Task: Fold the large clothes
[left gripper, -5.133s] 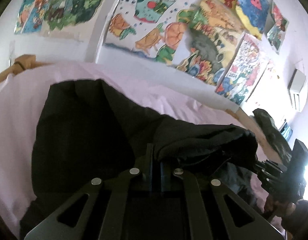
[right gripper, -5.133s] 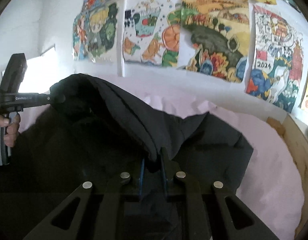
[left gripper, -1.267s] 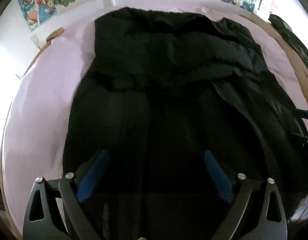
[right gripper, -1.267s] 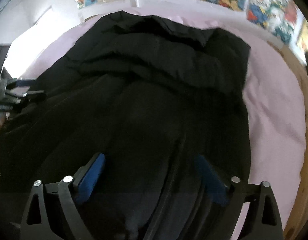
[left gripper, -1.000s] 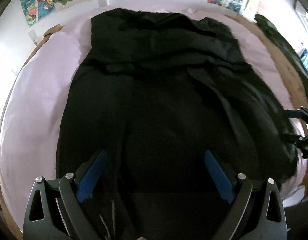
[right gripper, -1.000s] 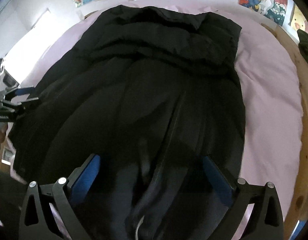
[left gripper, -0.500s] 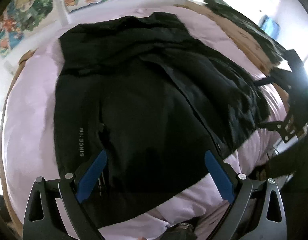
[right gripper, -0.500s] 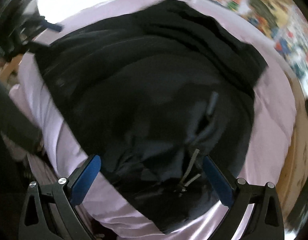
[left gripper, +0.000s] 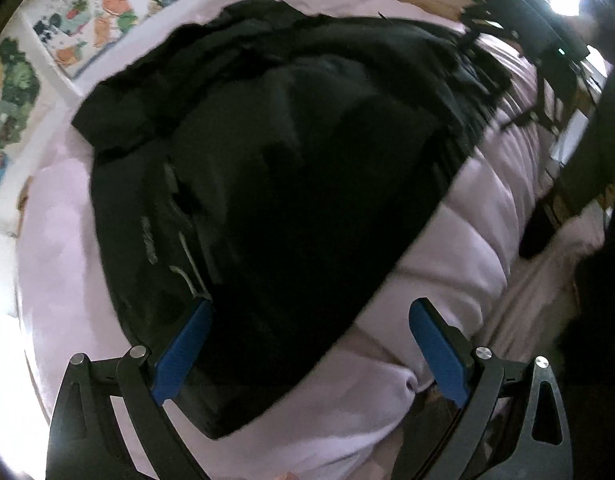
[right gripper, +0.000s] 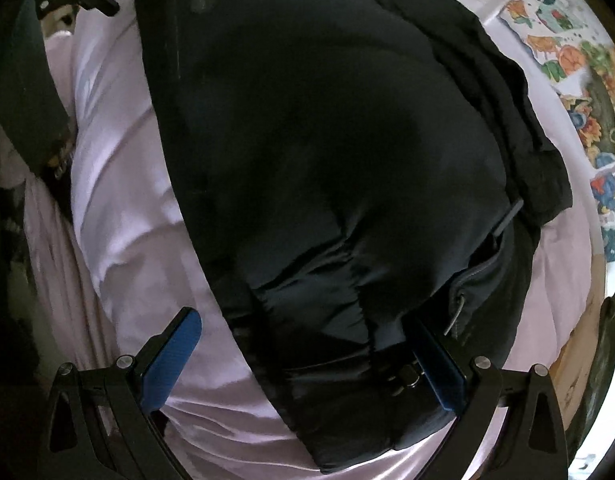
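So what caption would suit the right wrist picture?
Open right gripper poised over a puffy black jacket spread on a pale pink bedsheet.

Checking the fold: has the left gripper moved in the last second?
Yes. The left gripper, open, has swung toward the jacket's left hem corner; the wall drawings slid from top centre to top left.

One bulky black padded jacket [left gripper: 275, 184] is lying at the centre. One pale lilac quilted bedspread [left gripper: 479, 240] is spreading beneath it, showing at three o'clock. Two black two-finger grippers with blue pads are appearing, the left gripper [left gripper: 307, 344] and right gripper [right gripper: 303, 354], each at six o'clock.
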